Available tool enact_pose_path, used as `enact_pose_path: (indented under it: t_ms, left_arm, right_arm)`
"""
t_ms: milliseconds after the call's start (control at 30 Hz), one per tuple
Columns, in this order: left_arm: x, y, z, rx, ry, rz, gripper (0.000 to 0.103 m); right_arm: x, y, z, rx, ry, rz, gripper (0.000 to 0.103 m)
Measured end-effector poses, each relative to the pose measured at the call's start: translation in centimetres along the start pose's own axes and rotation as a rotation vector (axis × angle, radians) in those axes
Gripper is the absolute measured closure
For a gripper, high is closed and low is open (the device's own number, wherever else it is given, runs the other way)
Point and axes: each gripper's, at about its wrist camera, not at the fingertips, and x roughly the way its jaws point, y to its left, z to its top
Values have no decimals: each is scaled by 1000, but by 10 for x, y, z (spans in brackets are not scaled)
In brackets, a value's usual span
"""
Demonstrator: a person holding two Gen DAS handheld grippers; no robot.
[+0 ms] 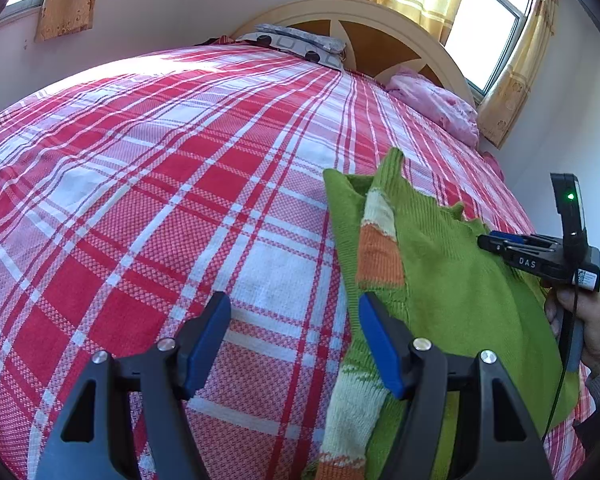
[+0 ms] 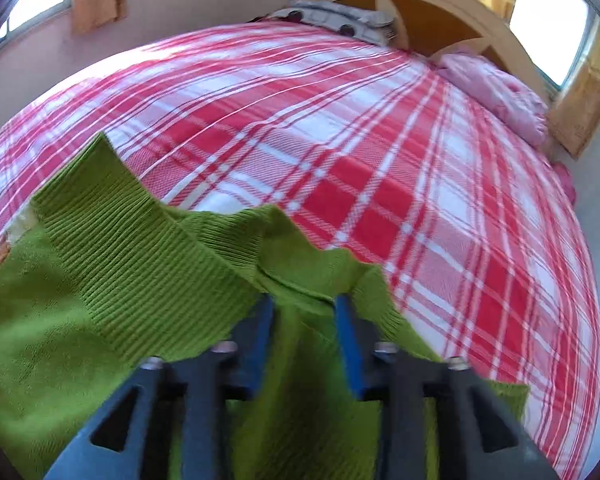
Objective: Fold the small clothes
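Note:
A green knit sweater (image 1: 452, 280) with an orange and cream striped sleeve (image 1: 380, 256) lies on the red and white plaid bed cover (image 1: 180, 184) at the right. My left gripper (image 1: 294, 344) is open and empty, just left of the sweater, its right finger over the striped sleeve. My right gripper (image 1: 496, 242) is seen from the side at the sweater's right edge, its jaws nearly together. In the right wrist view the right gripper (image 2: 304, 336) has green sweater fabric (image 2: 140, 280) bunched between its blue fingers (image 2: 346, 344); that view is blurred.
A patterned grey pillow (image 1: 296, 42) and a pink bundle of cloth (image 1: 436, 104) lie at the wooden headboard (image 1: 380, 28). Windows with yellow curtains (image 1: 512, 68) are behind. The bed's right edge is near my right hand (image 1: 596, 332).

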Motion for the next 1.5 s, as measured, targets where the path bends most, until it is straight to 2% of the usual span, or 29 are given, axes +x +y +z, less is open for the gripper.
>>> enact_pose_path:
  t_ms: [100, 167, 233, 333, 467, 567, 633, 700, 800, 1000, 1033, 1067, 1100, 1167, 1200, 1233, 1367, 1500]
  left_arm:
    - [-2, 1, 0, -6, -5, 0, 34]
    - [-11, 4, -3, -17, -22, -4, 34]
    - [-23, 6, -7, -12, -23, -47, 34]
    - [-44, 1, -19, 48, -32, -77, 34]
    - [-53, -15, -31, 171, 12, -84, 34]
    - [-52, -19, -32, 206, 16, -42, 34]
    - [-47, -15, -30, 183, 40, -49, 34]
    - [-42, -11, -29, 160, 50, -43, 43]
    - [-40, -5, -30, 125, 63, -52, 46]
    - [-42, -9, -32, 124, 68, -92, 48]
    - [-42, -11, -33, 134, 65, -103, 50]
    - [-41, -15, -33, 151, 66, -109, 56]
    - [-41, -17, -33, 163, 66, -116, 69]
    - [-39, -22, -34, 187, 61, -126, 81]
    - [-38, -26, -35, 205, 57, -112, 85]
    - [-38, -28, -35, 217, 60, -116, 89]
    - [-50, -31, -36, 250, 59, -127, 98]
    - [-70, -23, -38, 237, 48, -169, 98]
  right_arm:
    - [-32, -18, -21, 72, -19, 49, 49]
    - [-69, -33, -51, 103, -41, 74, 49]
    - [-103, -47, -87, 147, -54, 93, 49]
    - [-145, -71, -146, 237, -69, 78, 49]
    - [-172, -95, -211, 399, -83, 110, 49]
    - [-175, -97, -233, 462, -95, 159, 49]
    - [-171, -97, -240, 494, -102, 191, 49]
    - [-166, -97, -242, 508, -106, 200, 49]
    - [-161, -94, -248, 515, -107, 222, 50]
    - [-154, -90, -255, 522, -122, 239, 72]
    - [-154, -90, -256, 521, -127, 238, 72]
    - [-154, -90, -257, 524, -133, 240, 73]
    - [-153, -91, -257, 528, -137, 245, 73]
    - [-151, -90, -256, 520, -142, 240, 74]
    - [-151, -89, -255, 511, -146, 233, 88]
    - [-151, -87, -254, 502, -149, 222, 97]
    - [-162, -88, -257, 506, -180, 230, 97]
    - [-173, -91, -264, 523, -185, 264, 97]
